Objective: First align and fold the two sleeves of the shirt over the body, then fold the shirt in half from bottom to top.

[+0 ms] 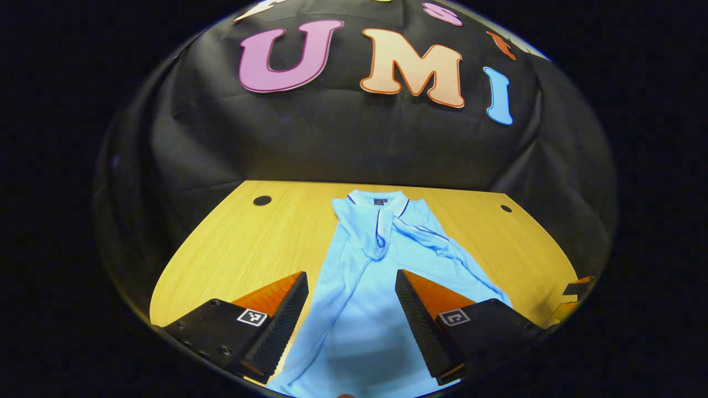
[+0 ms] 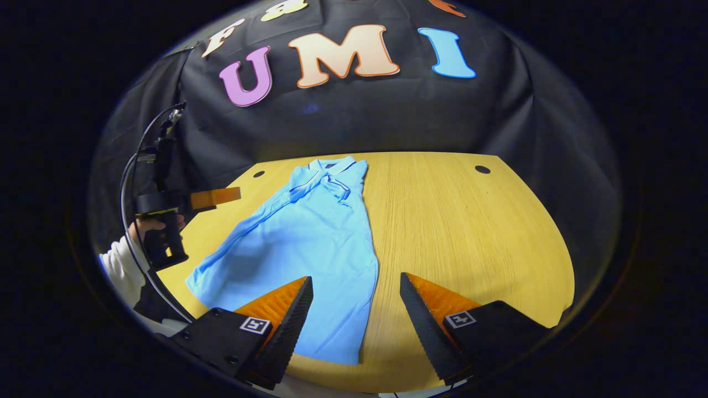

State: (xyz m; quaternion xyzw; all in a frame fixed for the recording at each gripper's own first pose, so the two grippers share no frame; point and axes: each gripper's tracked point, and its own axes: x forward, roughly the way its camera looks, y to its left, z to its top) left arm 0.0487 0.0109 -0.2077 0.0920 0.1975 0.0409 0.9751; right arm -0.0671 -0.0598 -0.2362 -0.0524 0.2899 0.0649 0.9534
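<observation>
A light blue polo shirt (image 2: 310, 243) lies flat on the yellow wooden table (image 2: 470, 237), sleeves folded in; left gripper (image 1: 351, 309) and right gripper (image 2: 357, 315) both gape wide above its near hem.

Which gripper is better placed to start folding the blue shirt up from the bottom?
Probably the right gripper: open, with the shirt's bottom hem just ahead. The left gripper is held up beside the shirt.

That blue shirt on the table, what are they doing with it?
A person is folding the shirt using two grippers. It lies flat on the table, sleeves already folded over the body. The left gripper hovers open above the shirt, and the right gripper hovers open at its bottom hem. The bottom-to-top fold isn't done yet.
</observation>
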